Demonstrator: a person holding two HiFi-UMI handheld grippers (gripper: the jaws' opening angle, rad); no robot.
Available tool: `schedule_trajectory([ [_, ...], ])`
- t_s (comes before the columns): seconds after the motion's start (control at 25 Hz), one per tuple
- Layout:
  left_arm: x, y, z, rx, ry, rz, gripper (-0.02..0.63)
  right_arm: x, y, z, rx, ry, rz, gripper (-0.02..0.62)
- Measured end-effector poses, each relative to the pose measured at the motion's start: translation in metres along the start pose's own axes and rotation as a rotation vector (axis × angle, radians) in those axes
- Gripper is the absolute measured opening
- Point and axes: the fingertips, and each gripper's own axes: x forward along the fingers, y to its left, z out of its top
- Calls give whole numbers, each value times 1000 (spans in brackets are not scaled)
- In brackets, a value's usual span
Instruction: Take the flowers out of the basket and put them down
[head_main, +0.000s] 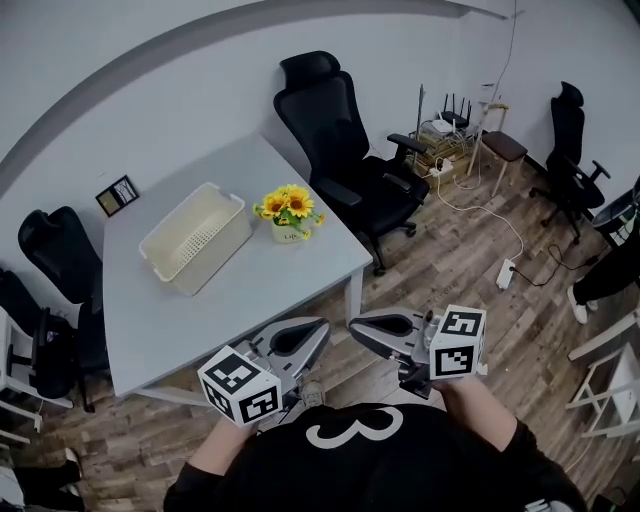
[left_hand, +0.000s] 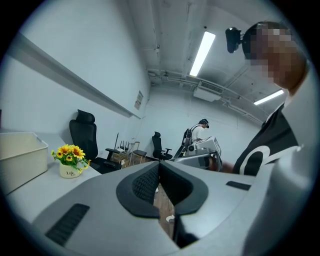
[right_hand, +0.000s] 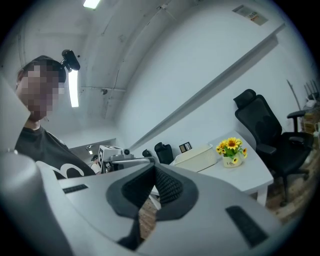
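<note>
Both of my claws are clenched on nothing: the left claw (head_main: 322, 326) has its pads pressed together, and so does the right claw (head_main: 355, 326). I hold them close to my chest, well short of the counter (head_main: 250, 290). The flowers (head_main: 288, 207), a bunch of yellow sunflowers in a small white pot (head_main: 288, 233), are out of the basket (head_main: 195, 237). They stand upright on the counter just beside its right end, though I cannot tell whether the leaves touch the rim. The basket looks empty, so I judge the job as good as done, and the risks now come from undoing it. The pot sits fairly near the counter's right edge, next to the black office chair (head_main: 345, 150). A knock to the counter or a swing of that chair could tip the top-heavy bunch or send it over the edge. If I reached back in with the claws clenched like this, I would push the pot rather than grip it. A shove to the basket could also bump the pot it stands beside. Cables (head_main: 500, 225) trail across the wooden floor (head_main: 470, 300) to my right, so a careless step that way could trip me.
</note>
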Motion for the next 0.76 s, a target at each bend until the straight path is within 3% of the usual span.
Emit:
schedule_trajectory([
  [0.76, -5, -9, 3, 2, 6, 4, 12, -1, 11, -1, -19, 2, 9, 8],
])
